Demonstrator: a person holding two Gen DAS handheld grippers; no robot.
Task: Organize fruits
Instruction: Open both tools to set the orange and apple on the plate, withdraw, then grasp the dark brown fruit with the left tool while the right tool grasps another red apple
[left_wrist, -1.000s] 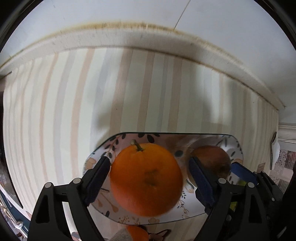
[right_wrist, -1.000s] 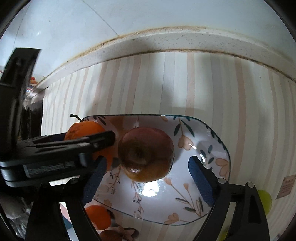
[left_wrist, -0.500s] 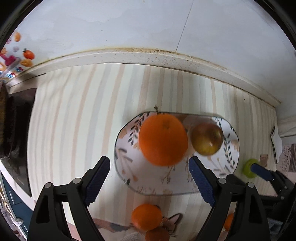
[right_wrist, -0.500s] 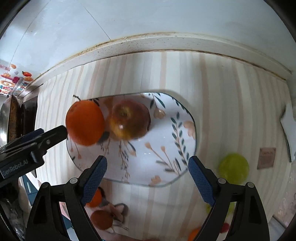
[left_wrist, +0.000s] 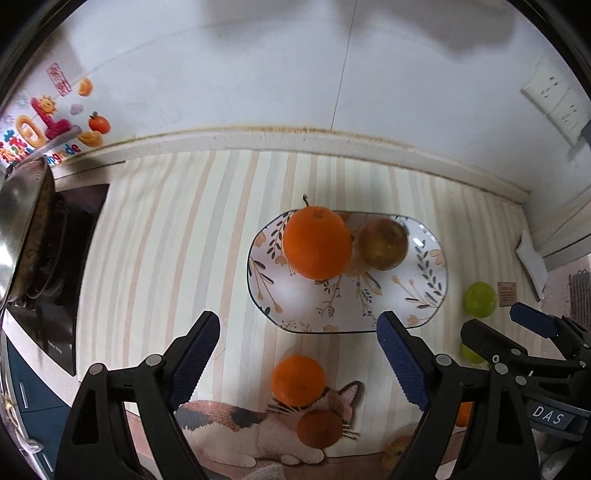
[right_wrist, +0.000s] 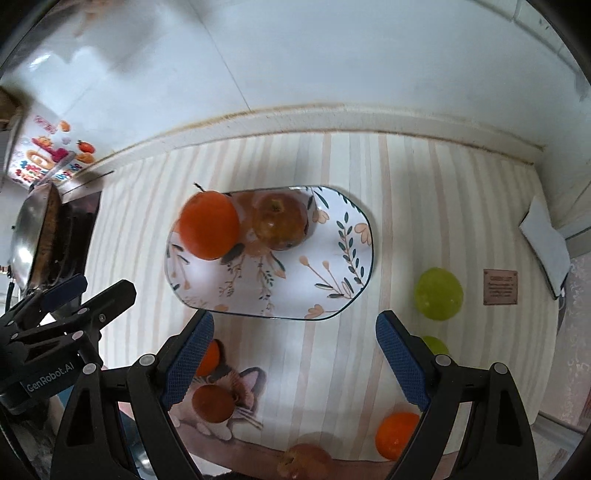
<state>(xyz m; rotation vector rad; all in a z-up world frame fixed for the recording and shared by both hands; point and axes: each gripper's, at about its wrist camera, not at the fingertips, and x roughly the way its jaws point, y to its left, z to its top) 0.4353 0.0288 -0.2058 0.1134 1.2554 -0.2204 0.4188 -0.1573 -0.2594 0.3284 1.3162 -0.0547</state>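
A flowered plate (left_wrist: 424, 306) (right_wrist: 295, 288) lies on the striped counter. On it a large orange (left_wrist: 317, 242) (right_wrist: 208, 225) rests beside a red-brown apple (left_wrist: 383, 243) (right_wrist: 279, 221). My left gripper (left_wrist: 298, 321) (right_wrist: 92, 291) hangs open above the plate's near rim, holding nothing. My right gripper (right_wrist: 295, 321) (left_wrist: 498, 325) is open too, high over the same rim. Loose fruit lies around: a small orange (left_wrist: 298, 378), a brown fruit (left_wrist: 319, 428) (right_wrist: 212, 402), two green fruits (right_wrist: 437, 293) (right_wrist: 436, 345), another orange (right_wrist: 397, 434) and an apple (right_wrist: 304, 459).
A stove with a metal pan (left_wrist: 26, 229) stands at the left edge. The white wall runs along the back, with stickers at the left and a socket (left_wrist: 554, 103) at the right. A folded white cloth (right_wrist: 543, 240) and a small brown card (right_wrist: 500, 286) lie at the right.
Both grippers have risen and drawn back from the plate. The orange and the apple stay on it, now looking smaller, and the loose fruit near the front edge has come into view.
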